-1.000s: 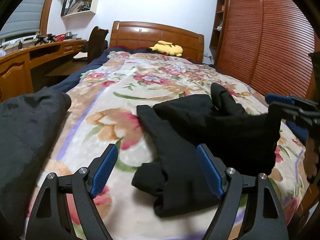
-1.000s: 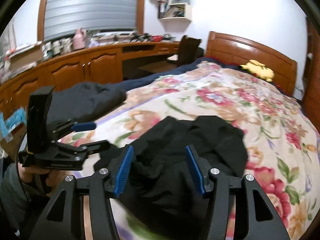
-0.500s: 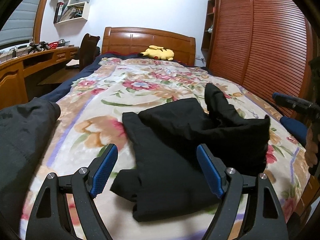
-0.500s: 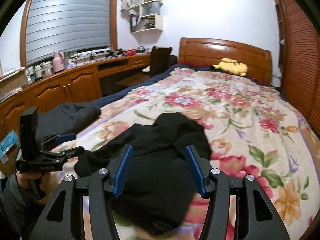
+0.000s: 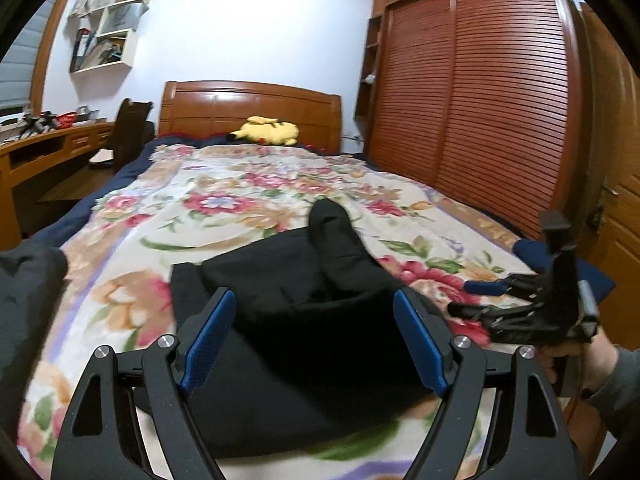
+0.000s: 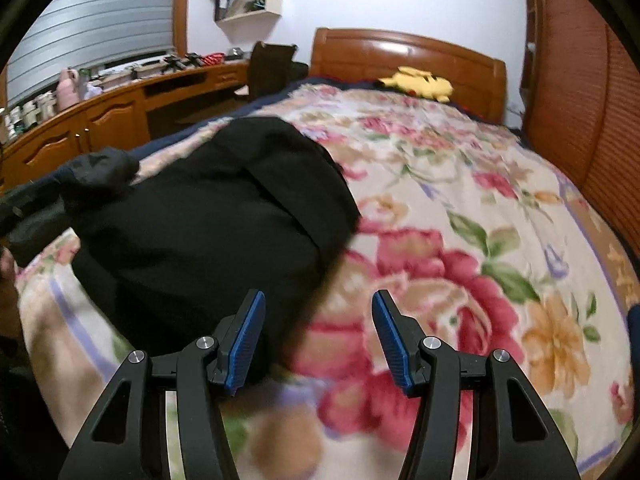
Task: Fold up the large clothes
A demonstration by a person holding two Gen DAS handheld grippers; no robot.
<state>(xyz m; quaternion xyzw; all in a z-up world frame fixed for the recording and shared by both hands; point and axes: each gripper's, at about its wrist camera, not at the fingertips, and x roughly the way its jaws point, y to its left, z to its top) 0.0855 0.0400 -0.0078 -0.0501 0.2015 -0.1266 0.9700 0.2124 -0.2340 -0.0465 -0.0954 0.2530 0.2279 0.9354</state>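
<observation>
- Two handheld grippers hang over a bed; nothing is clamped in either.
- The left gripper point(image 5: 312, 340) has its blue-padded fingers point(image 5: 208, 338) spread wide, and the black garment point(image 5: 304, 320) lies below and between them without touching the pads.
- The right gripper point(image 6: 318, 336) has its fingers point(image 6: 244, 340) apart as well, at a narrower gap; between them shows only the floral bedspread point(image 6: 460, 208), with the edge of the black garment point(image 6: 224, 220) just past the left-hand pad.
- The right gripper point(image 5: 532, 300) also shows at the right edge of the left wrist view, held in a hand point(image 5: 576, 356) with a grey sleeve, low beside the garment's right side.
- The black garment lies in a rumpled heap on the near half of the bedspread point(image 5: 224, 208), one narrow part sticking up toward the headboard point(image 5: 248, 114).
- A second, dark grey piece of clothing point(image 5: 28, 292) sits at the left edge of the bed, close by the black one; in the right wrist view it point(image 6: 92, 172) meets the black garment's far left corner.
- A yellow plush toy point(image 5: 266, 131) rests at the head of the bed, against the headboard, well apart from the clothes.
- A slatted wooden wardrobe point(image 5: 480, 100) stands along the right side of the bed, and a wooden desk point(image 6: 120, 112) with a chair point(image 6: 272, 68) runs along the left.
- Both views are somewhat blurred near the grippers.
</observation>
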